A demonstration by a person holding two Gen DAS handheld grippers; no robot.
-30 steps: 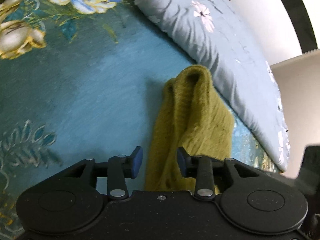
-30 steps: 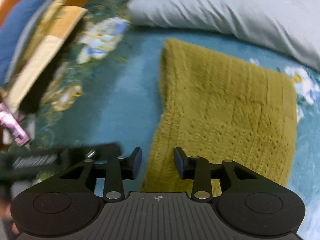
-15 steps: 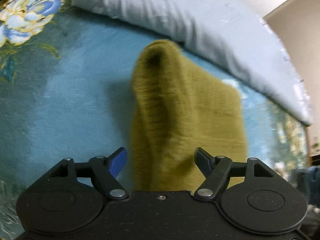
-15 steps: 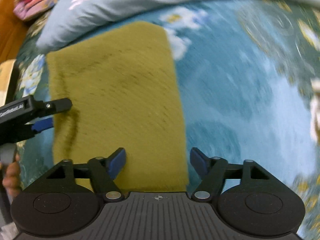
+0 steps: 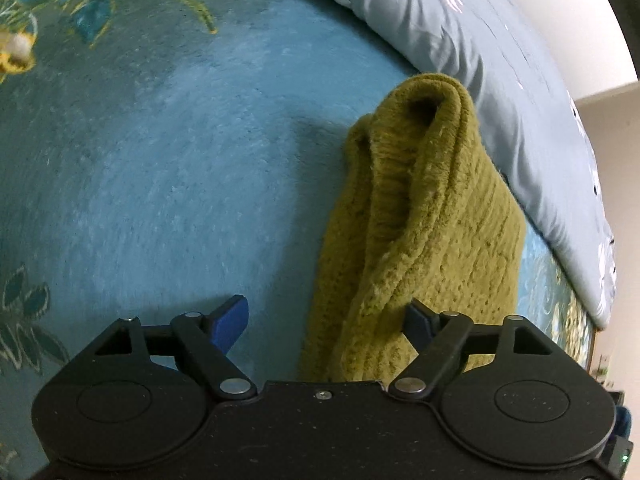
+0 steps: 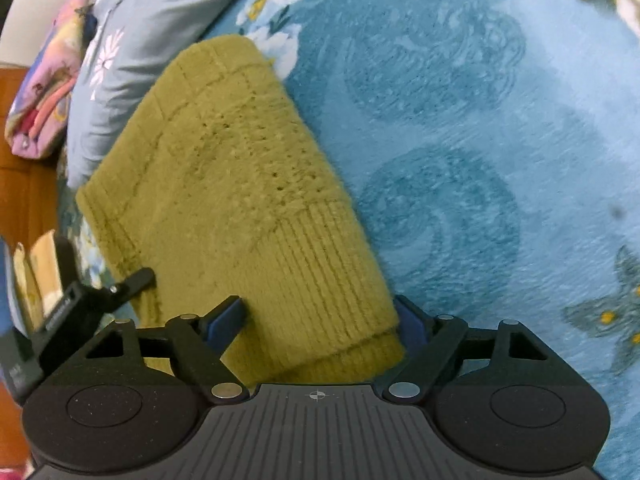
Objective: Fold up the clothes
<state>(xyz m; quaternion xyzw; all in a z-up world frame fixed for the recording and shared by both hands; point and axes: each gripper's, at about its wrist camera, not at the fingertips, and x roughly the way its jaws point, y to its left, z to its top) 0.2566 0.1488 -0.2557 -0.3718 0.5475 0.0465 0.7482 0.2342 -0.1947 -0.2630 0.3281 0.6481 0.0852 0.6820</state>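
An olive-green knitted sweater (image 6: 240, 184) lies folded on a teal floral bedspread (image 6: 460, 160). In the left wrist view the sweater (image 5: 432, 232) shows a raised fold at its far end. My left gripper (image 5: 324, 320) is open, its jaws spread wide around the sweater's near edge, which lies toward the right finger. My right gripper (image 6: 320, 320) is open, jaws spread over the ribbed hem at the sweater's near corner. The left gripper's fingertips (image 6: 138, 278) show at the sweater's left edge in the right wrist view.
A grey-blue floral pillow (image 5: 500, 64) lies just behind the sweater, also in the right wrist view (image 6: 128, 52). A pink patterned bundle (image 6: 40, 100) sits beyond it on an orange-brown surface. Stacked folded cloth (image 6: 36, 276) lies at the left.
Both grippers went from nearly shut to wide open. The right gripper swung round to the sweater's ribbed hem corner. The left gripper shifted left, so the sweater now sits right of centre.
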